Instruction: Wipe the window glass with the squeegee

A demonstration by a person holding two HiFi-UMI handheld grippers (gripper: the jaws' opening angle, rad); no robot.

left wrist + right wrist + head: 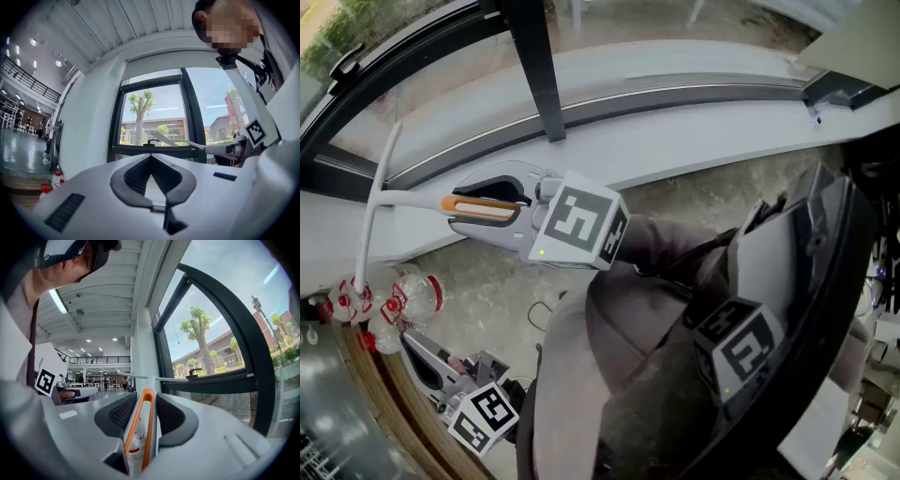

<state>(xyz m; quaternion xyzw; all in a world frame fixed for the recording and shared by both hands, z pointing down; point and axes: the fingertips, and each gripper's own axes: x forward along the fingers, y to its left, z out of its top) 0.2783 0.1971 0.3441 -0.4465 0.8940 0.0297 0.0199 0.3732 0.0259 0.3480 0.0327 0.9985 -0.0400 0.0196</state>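
**A:** Start at the left. How did the left gripper (150, 158) stand?

**B:** It was low and aimed up at the window, not far from some red-capped bottles (411, 298) on the floor. Its jaws were together at the tips, with nothing between them.

**A:** And the squeegee (403, 199)?

**B:** It was off to the right, well apart from those jaws. Its long white blade (389, 155) lay crosswise ahead of the right gripper (146, 397). The handle (478, 204), with its orange loop, ran back between that gripper's jaws, which were clamped on it from both sides.

**A:** Was the blade on the glass (152, 110)?

**B:** It sat low and tilted, near the bottom bar (150, 151) of the dark frame and just beside a small latch (151, 140). I could not tell whether it touched the glass.

**A:** What hemmed it in?

**B:** To the left, a white wall (93, 126) met the frame's edge. Above the blade, the pane ran up to the frame's top bar. To the right, a dark post (190, 112) split this pane from the next one. Below, a white sill (703, 127) ran on to the right under both panes.

**A:** And behind the right gripper?

**B:** A dark sleeve (666, 244) led back from it toward the person.
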